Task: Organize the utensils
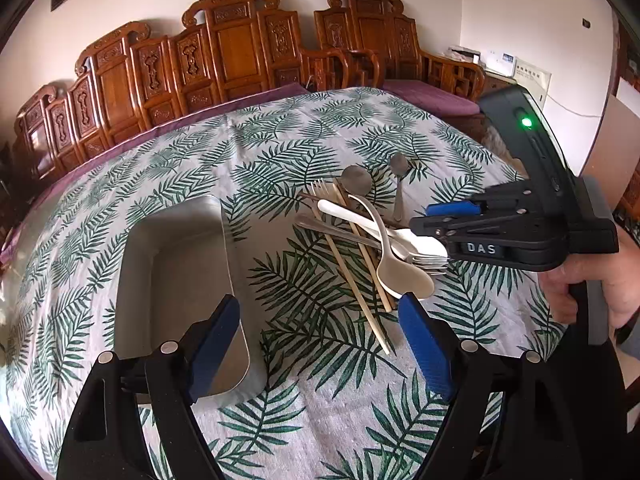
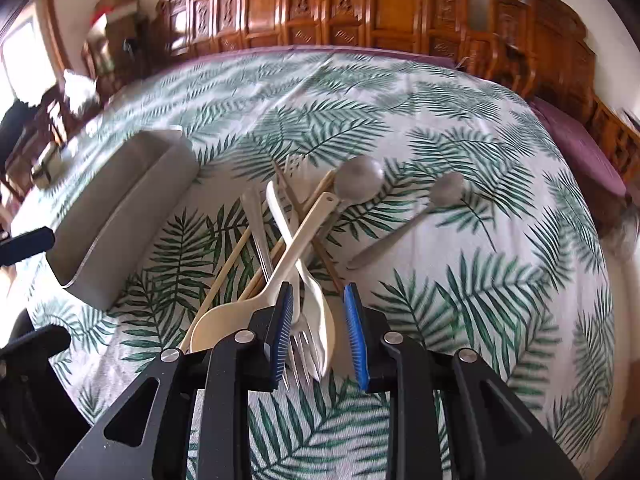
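Between the narrowed blue pads of the right gripper (image 2: 318,332), down over the near end of the heap: metal fork (image 2: 299,344) tines and a white spoon (image 2: 320,320) bowl, neither visibly pinched yet. Long axes running away from the jaws, so a straight closing pinch, likely. Beyond, crossed chopsticks (image 2: 228,268) and two metal spoons (image 2: 358,180). Off leftward on the table (image 1: 280,132), the steel tray (image 1: 176,264), with the left gripper (image 1: 320,340) wide and empty beside it, farther from the heap.
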The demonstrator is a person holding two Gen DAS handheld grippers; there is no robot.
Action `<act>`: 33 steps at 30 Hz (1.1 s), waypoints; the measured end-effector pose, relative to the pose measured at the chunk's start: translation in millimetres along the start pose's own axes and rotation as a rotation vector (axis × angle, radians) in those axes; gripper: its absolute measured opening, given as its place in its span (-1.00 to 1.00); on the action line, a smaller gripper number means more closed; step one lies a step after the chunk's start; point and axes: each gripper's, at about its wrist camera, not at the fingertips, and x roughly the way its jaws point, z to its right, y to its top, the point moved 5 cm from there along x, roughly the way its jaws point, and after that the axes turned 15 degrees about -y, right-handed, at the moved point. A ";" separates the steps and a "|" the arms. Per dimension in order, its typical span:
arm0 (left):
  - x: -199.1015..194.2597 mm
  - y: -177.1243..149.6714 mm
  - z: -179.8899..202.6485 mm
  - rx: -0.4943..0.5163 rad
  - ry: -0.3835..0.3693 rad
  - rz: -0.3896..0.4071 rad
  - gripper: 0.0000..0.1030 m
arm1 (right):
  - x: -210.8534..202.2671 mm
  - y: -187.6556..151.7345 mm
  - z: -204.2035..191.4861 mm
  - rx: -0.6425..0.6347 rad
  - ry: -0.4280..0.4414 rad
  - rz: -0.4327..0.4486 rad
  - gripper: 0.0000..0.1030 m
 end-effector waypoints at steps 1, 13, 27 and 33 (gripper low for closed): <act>2.0 0.7 -1.1 -0.001 -0.001 -0.003 0.51 | 3.8 2.4 -2.6 -0.020 -0.008 -0.014 -0.47; 30.6 11.2 -1.7 0.003 -0.030 -0.043 0.37 | 24.3 6.3 -5.9 -0.114 0.001 -0.091 -0.92; 86.9 34.9 19.3 -0.013 -0.146 -0.087 -0.05 | 4.1 -15.5 39.3 0.046 -0.073 -0.068 -0.95; 109.8 41.8 30.4 0.038 -0.166 -0.133 -0.17 | 1.5 -16.9 55.1 0.107 -0.084 -0.048 -0.95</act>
